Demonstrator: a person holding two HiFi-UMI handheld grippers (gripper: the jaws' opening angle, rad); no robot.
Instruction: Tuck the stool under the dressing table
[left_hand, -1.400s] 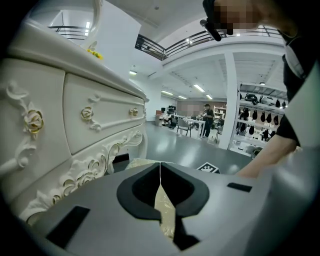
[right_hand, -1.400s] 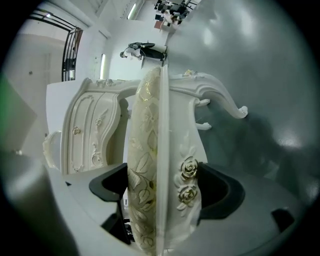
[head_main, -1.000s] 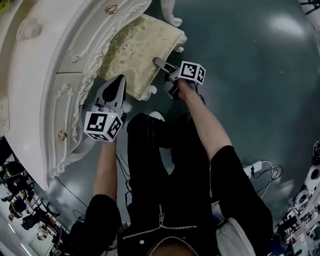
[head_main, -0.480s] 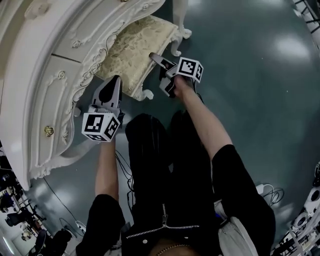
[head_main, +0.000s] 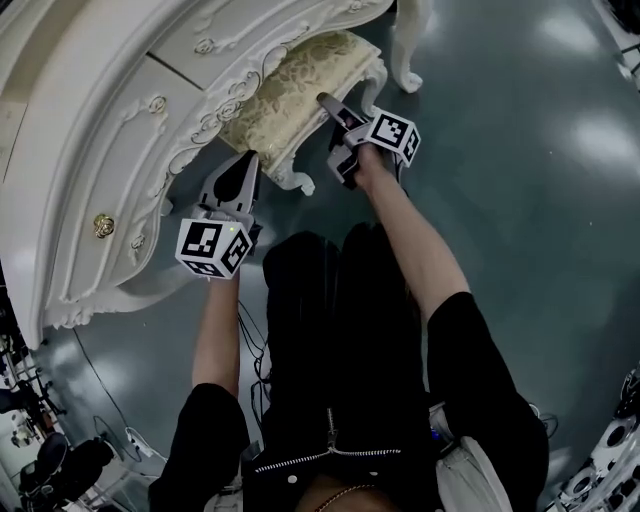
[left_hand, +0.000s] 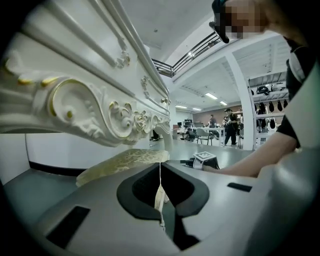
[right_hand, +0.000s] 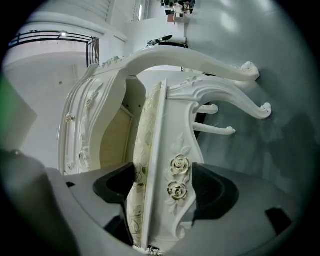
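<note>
Two grippers work at the stool (head_main: 285, 95). Right gripper (head_main: 330, 108) grips the seat's near-right edge, with cushion and carved frame between its jaws, which have just been closing. Left gripper (head_main: 243, 170) has its jaws pressed together, empty, near the stool's near-left corner. Stool sits partly under the dressing table (head_main: 120, 150), near edge sticking out.

White carved stool (head_main: 295, 90) with gold-patterned cushion, upright, partly under curved front of ornate white dressing table (head_main: 110, 150)
</note>
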